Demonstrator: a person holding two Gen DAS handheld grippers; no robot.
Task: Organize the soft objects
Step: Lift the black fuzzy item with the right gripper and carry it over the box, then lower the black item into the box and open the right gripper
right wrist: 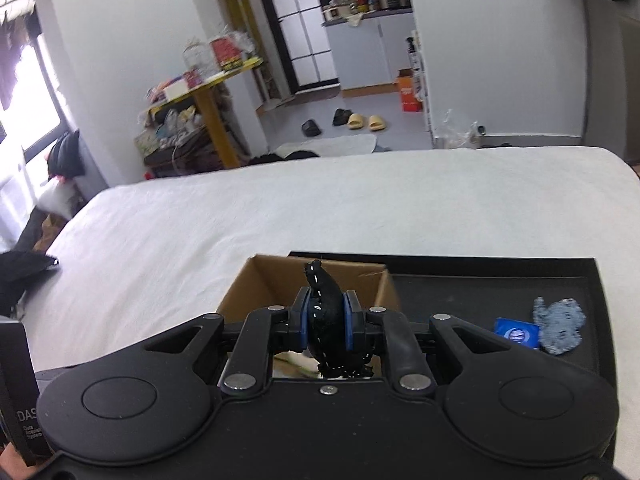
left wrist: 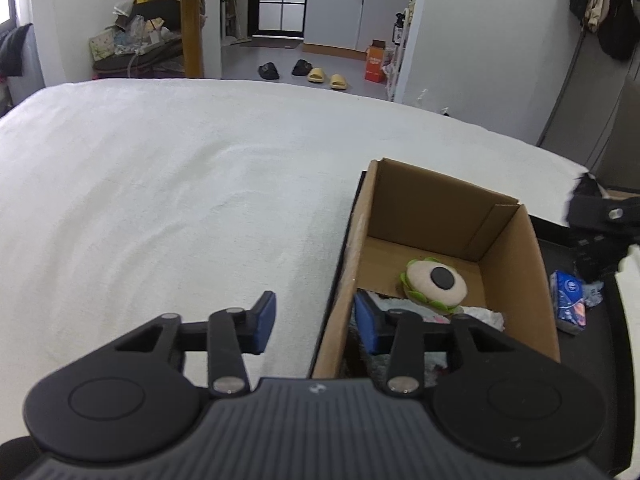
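A cardboard box (left wrist: 516,248) stands on a black tray (right wrist: 500,276) on the white bed. In it lie a round plush eye with green trim (left wrist: 436,285) and some pale cloth (left wrist: 484,314). My left gripper (left wrist: 316,322) is open and empty, straddling the box's left wall, one finger inside. My right gripper (right wrist: 327,322) is shut on a black soft object with white stitching (right wrist: 325,312), held above the box (right wrist: 248,284). It also shows at the right edge of the left wrist view (left wrist: 600,216).
On the tray right of the box lie a blue tissue packet (left wrist: 568,298) (right wrist: 516,332) and a grey-blue knitted piece (right wrist: 560,326). The white bed (left wrist: 180,200) stretches left and ahead. Beyond it are a yellow table (left wrist: 192,20) and slippers (left wrist: 328,78).
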